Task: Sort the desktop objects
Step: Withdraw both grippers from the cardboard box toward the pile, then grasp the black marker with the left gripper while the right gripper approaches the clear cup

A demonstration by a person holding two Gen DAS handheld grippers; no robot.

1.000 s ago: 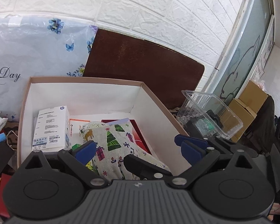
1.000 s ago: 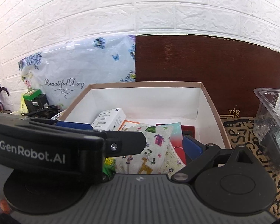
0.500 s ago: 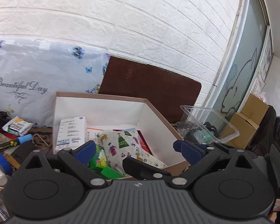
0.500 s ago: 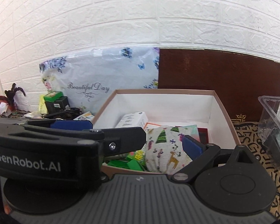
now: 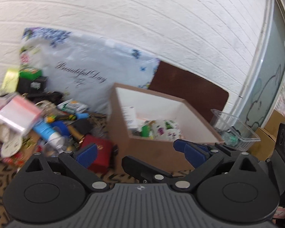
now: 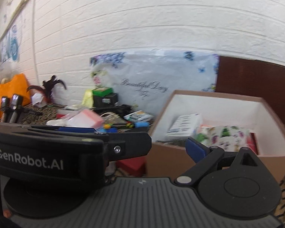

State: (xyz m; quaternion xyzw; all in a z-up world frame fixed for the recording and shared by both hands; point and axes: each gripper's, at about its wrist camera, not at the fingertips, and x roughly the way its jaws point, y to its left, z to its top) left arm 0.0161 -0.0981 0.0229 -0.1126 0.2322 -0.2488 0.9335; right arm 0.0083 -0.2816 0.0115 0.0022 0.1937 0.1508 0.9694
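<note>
Right wrist view: "GenRobot.AI" marks the left gripper (image 6: 123, 142); a floral bag (image 6: 153, 79) reads "Beautiful Day". Both the left and the right gripper (image 6: 195, 148) are spread, empty.

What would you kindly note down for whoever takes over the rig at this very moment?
Left gripper: open, empty, in front of the cardboard box.
Right gripper: open, empty, beside it.
Done: the box already holds a white carton and a Christmas-print pouch.
Left: the clutter to the box's left, including a red box, a blue tube and a pink-topped bag.
</note>
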